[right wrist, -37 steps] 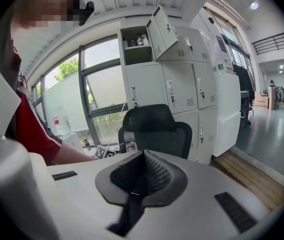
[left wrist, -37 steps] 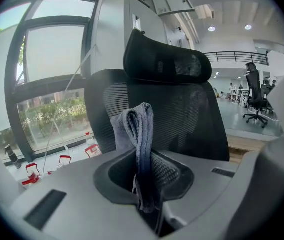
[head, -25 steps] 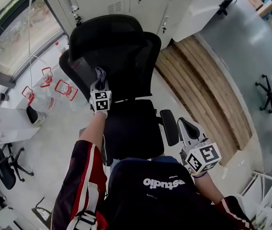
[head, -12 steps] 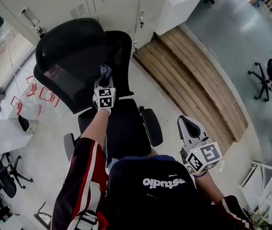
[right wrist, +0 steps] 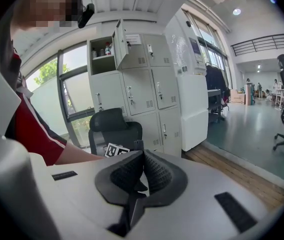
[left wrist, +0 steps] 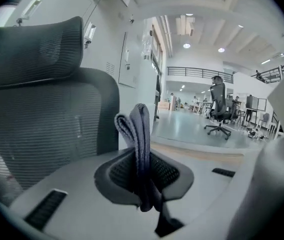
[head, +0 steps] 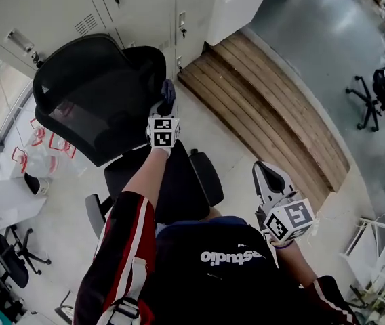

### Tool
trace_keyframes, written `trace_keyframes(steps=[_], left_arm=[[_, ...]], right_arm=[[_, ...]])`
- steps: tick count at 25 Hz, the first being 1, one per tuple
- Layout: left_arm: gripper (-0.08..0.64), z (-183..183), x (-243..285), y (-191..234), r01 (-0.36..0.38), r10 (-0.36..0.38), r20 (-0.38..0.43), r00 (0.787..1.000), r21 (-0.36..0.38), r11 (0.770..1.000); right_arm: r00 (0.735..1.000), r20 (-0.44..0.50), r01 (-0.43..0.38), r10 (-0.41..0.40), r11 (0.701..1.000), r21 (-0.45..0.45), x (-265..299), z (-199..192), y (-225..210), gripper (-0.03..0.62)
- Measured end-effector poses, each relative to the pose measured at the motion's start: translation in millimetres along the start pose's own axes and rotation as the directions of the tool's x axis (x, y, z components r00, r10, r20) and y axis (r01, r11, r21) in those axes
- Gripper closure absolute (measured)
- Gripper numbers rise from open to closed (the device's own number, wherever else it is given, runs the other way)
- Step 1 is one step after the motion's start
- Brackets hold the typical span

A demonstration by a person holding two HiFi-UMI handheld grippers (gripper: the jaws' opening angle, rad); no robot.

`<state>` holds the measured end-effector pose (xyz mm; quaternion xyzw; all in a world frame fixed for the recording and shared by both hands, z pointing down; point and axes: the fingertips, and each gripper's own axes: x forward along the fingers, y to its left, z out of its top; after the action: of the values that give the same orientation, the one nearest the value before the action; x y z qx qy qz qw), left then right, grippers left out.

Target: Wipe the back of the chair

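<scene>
The chair back (head: 91,110) stood upright with its headrest (left wrist: 37,46) on top, its long axis running top to bottom. The left gripper (head: 167,105) was the nearer tool by far, held up at the back's right edge. Its fingers (left wrist: 168,173) were clenched on a folded grey cloth (left wrist: 138,129), which stuck out past the tips. In the left gripper view the mesh of the back lay to the left of the cloth, with the back's edge just beside the fold. From the head view the cloth seemed to meet that edge, but I could not tell whether it actually touched.

The right gripper (head: 268,181) hung well apart from the chair back, out beyond the seat (head: 172,181) on its right side. Its fingers (right wrist: 157,171) were pressed together with nothing between them.

Judging by this, wiping would mean carrying the cloth leftward onto the mesh and running it along the back.
</scene>
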<state>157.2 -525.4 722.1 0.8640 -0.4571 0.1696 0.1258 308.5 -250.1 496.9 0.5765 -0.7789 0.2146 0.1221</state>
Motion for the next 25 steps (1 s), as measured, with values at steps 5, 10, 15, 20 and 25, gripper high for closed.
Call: trace_keyframes(steps=[5,10,15,20,25], left_arm=[[0.499,15,-36,-14,0.012,-0.011,0.034,0.999,-0.029,1.000],[0.499,-6,-97,18,-0.062,0.064,0.024,0.998,-0.073,0.995],[0.499,-40,-169,63,-0.119,0.120,0.010,0.993,-0.071,0.990],[0.499,-85,-245,131,-0.225,0.222,-0.037,0.974,-0.098,0.969],[0.499,-124,-307,200,-0.319,0.312,-0.081,0.947,-0.084,0.944]], right_arm=[[0.999,0.022,-0.040,0.041,0.999,-0.005,1,6,30,0.577],[0.990,0.028,-0.137,0.138,0.990,-0.043,16,6,90,0.577],[0.971,0.016,-0.235,0.237,0.969,-0.078,32,4,162,0.577],[0.955,0.007,-0.295,0.297,0.951,-0.093,44,-3,222,0.577],[0.945,-0.010,-0.326,0.326,0.940,-0.104,54,-12,269,0.577]])
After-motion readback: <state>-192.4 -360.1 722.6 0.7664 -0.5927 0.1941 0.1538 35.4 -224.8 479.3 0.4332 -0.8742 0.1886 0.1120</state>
